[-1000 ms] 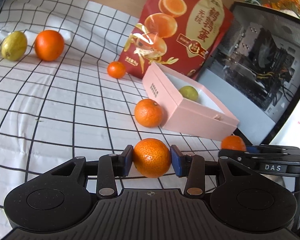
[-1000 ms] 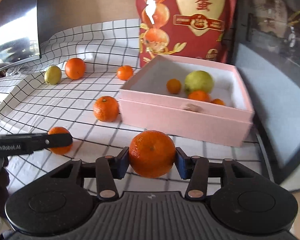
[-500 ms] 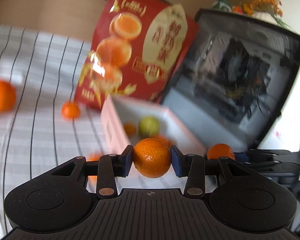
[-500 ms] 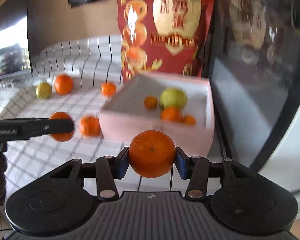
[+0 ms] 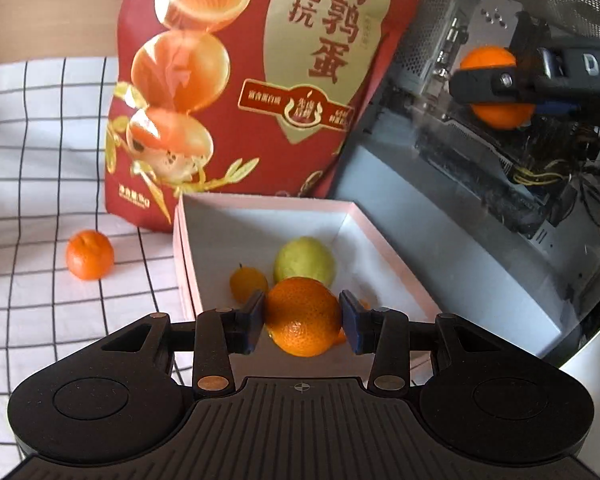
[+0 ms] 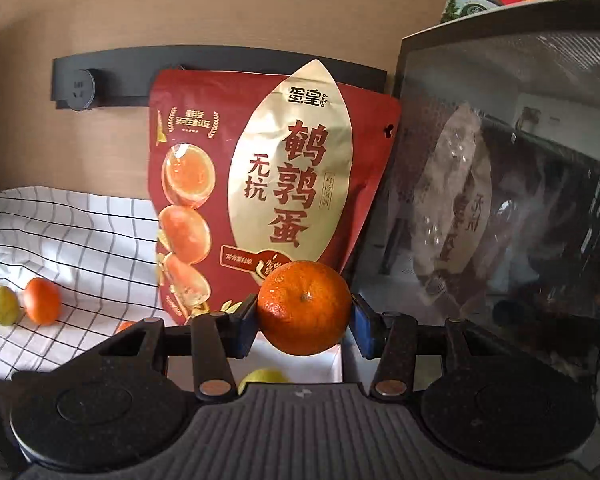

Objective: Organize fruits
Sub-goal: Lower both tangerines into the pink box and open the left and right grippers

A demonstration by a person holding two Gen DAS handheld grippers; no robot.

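Left gripper (image 5: 303,322) fingers clamped on round orange mandarin (image 5: 302,316), over open pink cardboard box (image 5: 388,254). Right gripper (image 6: 304,325) pinches second mandarin (image 6: 304,307), higher. Fruit light, soft-skinned, bruisable; hold across widest middle.

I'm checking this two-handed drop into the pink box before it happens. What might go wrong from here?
The left gripper holds its mandarin over the pink box, above the green fruit; released here, it may strike that fruit.

The right gripper carries its mandarin high near the red bag; a drop from there might bounce out.
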